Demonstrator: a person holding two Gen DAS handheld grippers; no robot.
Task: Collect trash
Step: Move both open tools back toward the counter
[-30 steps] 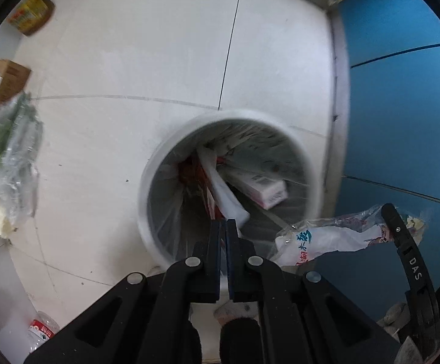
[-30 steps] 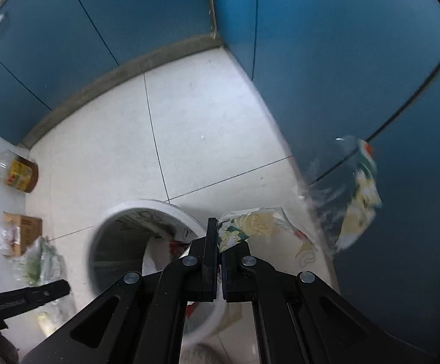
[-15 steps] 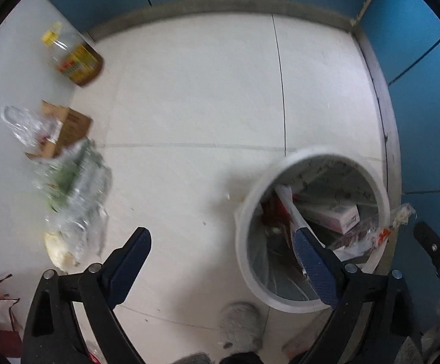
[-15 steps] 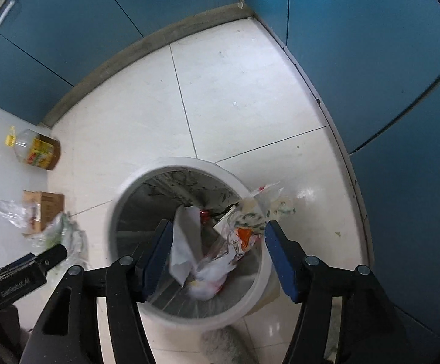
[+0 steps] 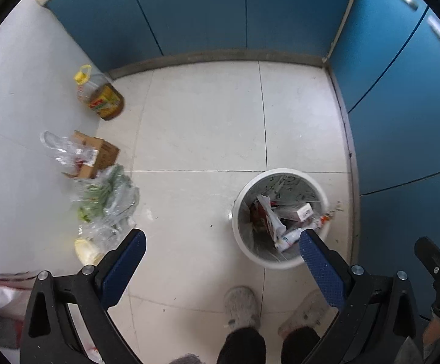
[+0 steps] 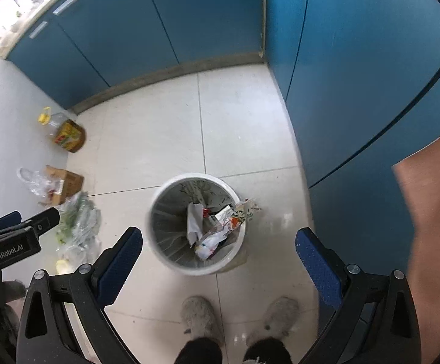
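Claws: left claw and right claw both spread wide, empty. White bin with wrappers ahead of right claw. Remaining clear plastic bags lie ahead-left of left claw, long axis along wall; left claw nearer.

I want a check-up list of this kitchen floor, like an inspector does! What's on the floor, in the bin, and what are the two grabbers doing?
Surface: pale tiled floor, a few small specks near the bin.
Job's things: white trash bin holds wrappers and a small carton; one wrapper hangs over its rim.
Clutter: oil bottle, cardboard box, clear bags with greens, all along the left wall.
Grippers: left gripper open, holding nothing; right gripper open, holding nothing.
Cables: nothing seen.
Surroundings: blue cabinets on two sides; the person's slippers stand in front of the bin.
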